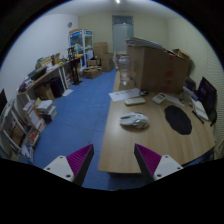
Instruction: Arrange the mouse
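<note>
A grey mouse (134, 121) lies on the wooden desk (128, 145), well beyond my fingers and slightly right of them. To its right on the same desk is a round black mouse mat (178, 120). My gripper (111, 163) hangs high above the near end of the desk and the blue floor, open, with nothing between its magenta pads (146, 158). The near desk corner shows in the gap between the fingers.
A white keyboard (134, 100) lies farther along the desk, with a laptop (207, 98) at the right. A wooden cabinet (158, 68) stands behind the desk. Cluttered shelves (45, 85) line the left wall, boxes (93, 70) sit at the back, and blue floor (75, 120) lies between.
</note>
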A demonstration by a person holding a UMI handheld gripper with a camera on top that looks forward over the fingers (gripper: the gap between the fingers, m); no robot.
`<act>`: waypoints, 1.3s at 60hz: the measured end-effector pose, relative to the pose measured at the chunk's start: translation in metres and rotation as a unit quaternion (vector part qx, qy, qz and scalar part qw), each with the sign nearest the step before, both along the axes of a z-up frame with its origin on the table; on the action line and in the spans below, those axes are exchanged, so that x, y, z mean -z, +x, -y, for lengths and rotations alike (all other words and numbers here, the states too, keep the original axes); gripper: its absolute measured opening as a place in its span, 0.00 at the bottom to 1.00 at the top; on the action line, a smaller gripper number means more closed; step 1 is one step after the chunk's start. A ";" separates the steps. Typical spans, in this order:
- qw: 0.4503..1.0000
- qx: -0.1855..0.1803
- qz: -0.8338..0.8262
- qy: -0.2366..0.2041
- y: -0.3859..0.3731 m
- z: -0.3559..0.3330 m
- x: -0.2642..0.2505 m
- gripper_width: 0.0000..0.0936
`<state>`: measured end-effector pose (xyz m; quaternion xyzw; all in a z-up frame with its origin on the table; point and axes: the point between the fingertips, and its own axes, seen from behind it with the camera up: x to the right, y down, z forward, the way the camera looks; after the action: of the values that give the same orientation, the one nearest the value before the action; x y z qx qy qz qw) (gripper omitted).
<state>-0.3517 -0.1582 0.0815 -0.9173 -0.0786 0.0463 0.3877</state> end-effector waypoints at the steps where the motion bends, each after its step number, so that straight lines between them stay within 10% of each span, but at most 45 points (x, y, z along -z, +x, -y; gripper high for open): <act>1: 1.000 0.001 0.005 0.002 0.007 -0.003 0.003 0.91; 43: 0.996 -0.068 -0.008 0.051 0.093 -0.179 0.097 0.91; 71: 0.999 -0.015 -0.005 0.035 0.080 -0.244 0.097 0.90; 78: 0.999 0.008 0.003 0.040 0.077 -0.242 0.098 0.64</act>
<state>-0.2746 0.0836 -0.0160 -0.9017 -0.0739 0.0371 0.4243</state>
